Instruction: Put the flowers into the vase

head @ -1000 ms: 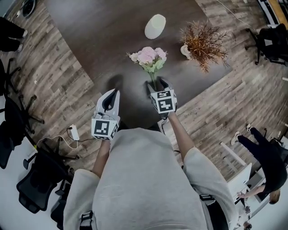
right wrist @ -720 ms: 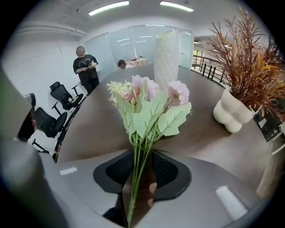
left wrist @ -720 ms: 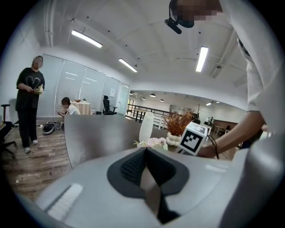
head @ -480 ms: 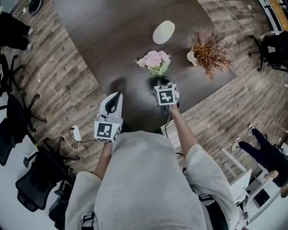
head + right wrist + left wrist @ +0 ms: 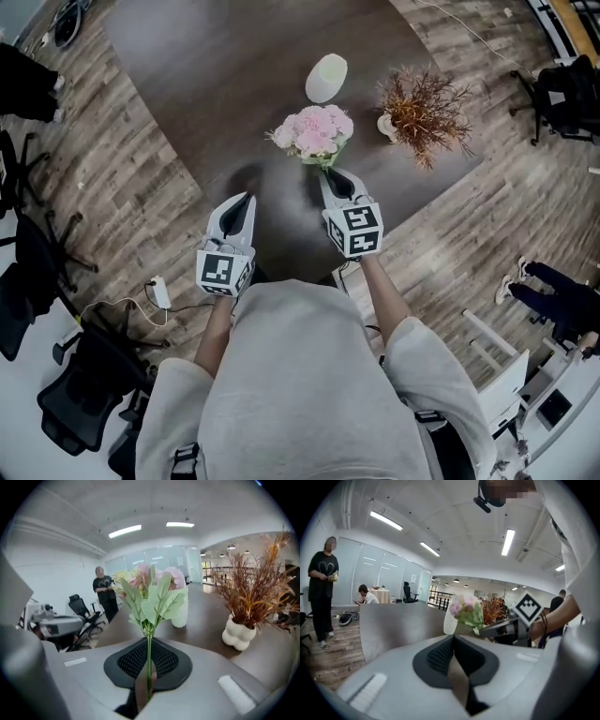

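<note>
On the right gripper (image 5: 329, 174) the fingers have just been closing and grip the flowers (image 5: 312, 133) by the stem, near the white vase (image 5: 326, 78). The left gripper (image 5: 247, 197) has its fingers closed on nothing over the bench (image 5: 216, 84).

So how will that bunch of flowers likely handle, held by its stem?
Probably light: the right tongs carry the flowers by one thin stem. Likely top-heavy, since the wide head sits well above the grip, so it may sway or twist.

Grey sweatshirt (image 5: 300, 375); white hand-held grippers (image 5: 247, 198) (image 5: 329, 175), checkered marker cubes (image 5: 223, 271) (image 5: 353, 230).
</note>
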A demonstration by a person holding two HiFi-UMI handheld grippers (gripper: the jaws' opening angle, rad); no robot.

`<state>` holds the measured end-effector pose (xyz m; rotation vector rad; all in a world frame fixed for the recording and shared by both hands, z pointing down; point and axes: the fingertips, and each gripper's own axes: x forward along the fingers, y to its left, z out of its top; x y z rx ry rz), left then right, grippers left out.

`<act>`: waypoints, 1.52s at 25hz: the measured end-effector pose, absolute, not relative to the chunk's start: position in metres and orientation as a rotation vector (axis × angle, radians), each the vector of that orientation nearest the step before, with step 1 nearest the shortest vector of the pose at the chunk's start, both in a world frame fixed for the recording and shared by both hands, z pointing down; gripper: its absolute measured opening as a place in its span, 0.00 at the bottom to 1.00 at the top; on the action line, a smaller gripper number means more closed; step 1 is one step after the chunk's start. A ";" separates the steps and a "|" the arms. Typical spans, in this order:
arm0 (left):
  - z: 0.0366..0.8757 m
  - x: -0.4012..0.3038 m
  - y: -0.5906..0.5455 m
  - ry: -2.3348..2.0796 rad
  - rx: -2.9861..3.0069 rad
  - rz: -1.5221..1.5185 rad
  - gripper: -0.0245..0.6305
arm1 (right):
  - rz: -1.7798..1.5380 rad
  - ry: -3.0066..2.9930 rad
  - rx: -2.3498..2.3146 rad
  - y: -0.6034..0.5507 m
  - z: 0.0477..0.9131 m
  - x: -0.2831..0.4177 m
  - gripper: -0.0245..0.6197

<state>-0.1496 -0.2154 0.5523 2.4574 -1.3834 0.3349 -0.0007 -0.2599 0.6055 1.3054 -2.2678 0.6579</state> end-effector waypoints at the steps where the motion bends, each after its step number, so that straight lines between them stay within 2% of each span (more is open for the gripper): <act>1: 0.553 -0.148 -0.220 -1.375 2.470 0.338 0.05 | 0.644 -2.333 1.331 -0.262 0.587 -0.001 0.06; 5: 0.553 -0.135 -0.247 -1.338 2.549 0.337 0.06 | 0.588 -2.479 1.450 -0.278 0.531 0.008 0.06; 6: 0.552 -0.130 -0.256 -1.326 2.574 0.333 0.10 | 0.574 -2.507 1.480 -0.284 0.518 0.012 0.06; 7: 0.552 -0.124 -0.266 -1.311 2.600 0.330 0.17 | 0.559 -2.538 1.511 -0.290 0.504 0.016 0.06; 9: 0.554 -0.110 -0.290 -1.278 2.642 0.336 0.42 | 0.528 -2.606 1.569 -0.303 0.477 0.025 0.06; 12: 0.565 -0.093 -0.325 -1.228 2.699 0.391 0.61 | 0.474 -2.693 1.632 -0.325 0.441 0.033 0.06; 17: 0.585 -0.055 -0.380 -1.168 2.803 0.497 0.76 | 0.342 -2.757 1.700 -0.365 0.402 0.043 0.06; 20: 0.590 -0.028 -0.412 -1.150 2.839 0.529 0.79 | 0.282 -2.776 1.716 -0.393 0.389 0.045 0.06; 30: 0.592 0.024 -0.461 -1.095 2.888 0.567 0.79 | 0.202 -2.823 1.767 -0.453 0.371 0.043 0.07; 32: 0.593 0.026 -0.466 -1.077 2.891 0.579 0.73 | 0.182 -2.824 1.757 -0.462 0.372 0.040 0.07; 34: 0.595 0.026 -0.466 -1.070 2.893 0.582 0.60 | 0.171 -2.827 1.744 -0.468 0.374 0.036 0.07; 38: 0.595 0.030 -0.466 -1.081 2.890 0.554 0.57 | 0.150 -2.839 1.739 -0.480 0.376 0.034 0.07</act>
